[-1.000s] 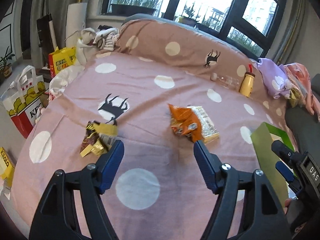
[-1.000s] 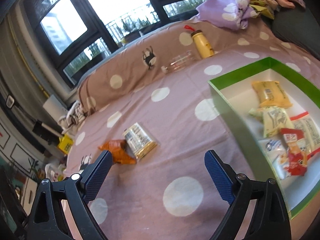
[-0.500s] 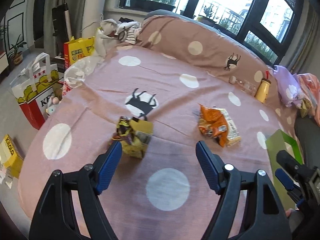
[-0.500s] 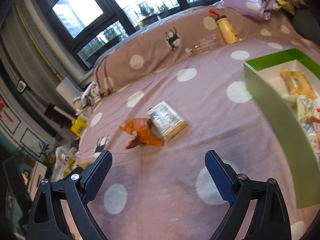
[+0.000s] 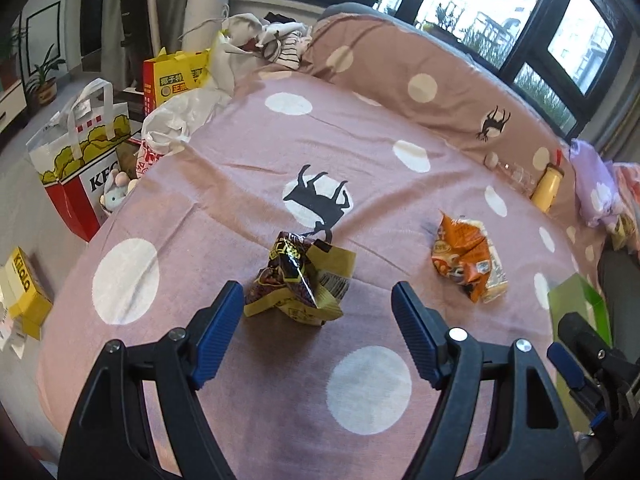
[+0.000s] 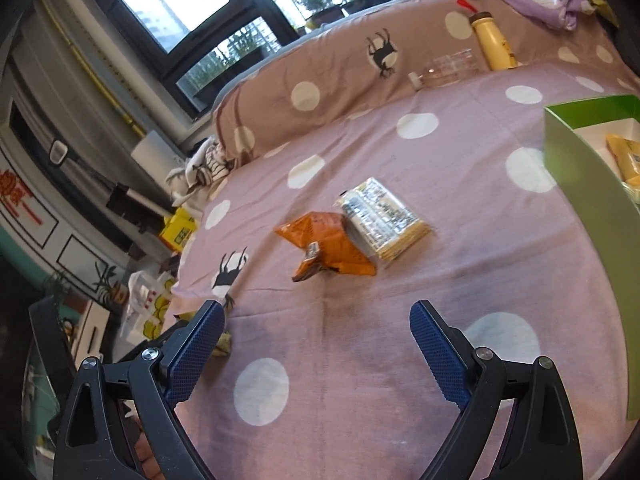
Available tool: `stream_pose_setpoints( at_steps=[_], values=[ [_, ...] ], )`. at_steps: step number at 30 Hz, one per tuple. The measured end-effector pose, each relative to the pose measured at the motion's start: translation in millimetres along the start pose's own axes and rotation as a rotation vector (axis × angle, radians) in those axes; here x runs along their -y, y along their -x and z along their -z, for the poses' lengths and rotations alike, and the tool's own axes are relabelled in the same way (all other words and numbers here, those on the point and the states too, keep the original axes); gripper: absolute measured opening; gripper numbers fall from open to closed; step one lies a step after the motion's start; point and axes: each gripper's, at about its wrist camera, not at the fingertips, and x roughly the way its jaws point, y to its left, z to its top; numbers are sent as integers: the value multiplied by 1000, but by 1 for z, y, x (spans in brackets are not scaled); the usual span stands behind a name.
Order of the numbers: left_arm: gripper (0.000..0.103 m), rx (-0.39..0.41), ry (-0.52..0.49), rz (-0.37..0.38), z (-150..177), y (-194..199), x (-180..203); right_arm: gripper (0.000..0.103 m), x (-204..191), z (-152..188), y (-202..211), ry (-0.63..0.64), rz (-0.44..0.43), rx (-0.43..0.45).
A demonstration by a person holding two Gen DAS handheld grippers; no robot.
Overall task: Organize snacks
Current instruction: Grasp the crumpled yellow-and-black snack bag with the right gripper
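Left wrist view: a crumpled dark-brown and yellow foil snack packet (image 5: 301,280) is seen just ahead of the released left gripper (image 5: 318,312), between its fingertips; bare pink polka-dot bedspread (image 5: 224,184) surrounds it. The right gripper (image 6: 316,338) is likewise spread.

L gripper (image 5: 318,304) fingers wide apart, nothing held; R gripper (image 6: 316,322) same, both angled down.

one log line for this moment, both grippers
left gripper: open, at crumpled dark-and-yellow snack packet | right gripper: open, facing orange snack bag
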Motion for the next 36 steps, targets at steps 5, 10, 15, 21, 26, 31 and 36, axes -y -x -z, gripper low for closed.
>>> stream_pose_setpoints(
  at_steps=[5,10,15,21,26,31,36],
  values=[
    [76,-18,0,0,-4,-6,-4,94,-6,0,-9,22,-39,-23],
    [76,-23,22,2,-10,-10,-9,94,-15,-2,-22,55,-75,-69],
    [76,-46,66,18,-15,-16,-16,94,-21,-4,-35,41,-135,-121],
    [76,-90,46,10,-13,-27,-16,94,-25,-2,-68,-67,-246,-258],
    [77,-111,75,14,-15,-32,-25,92,-47,-9,-94,-39,-281,-315],
    [76,-150,75,43,-14,-31,-27,88,-70,-15,-132,-51,-352,-413],
    [76,-137,87,67,-16,-20,-31,87,-84,-5,-152,-24,-388,-477]
  ],
)
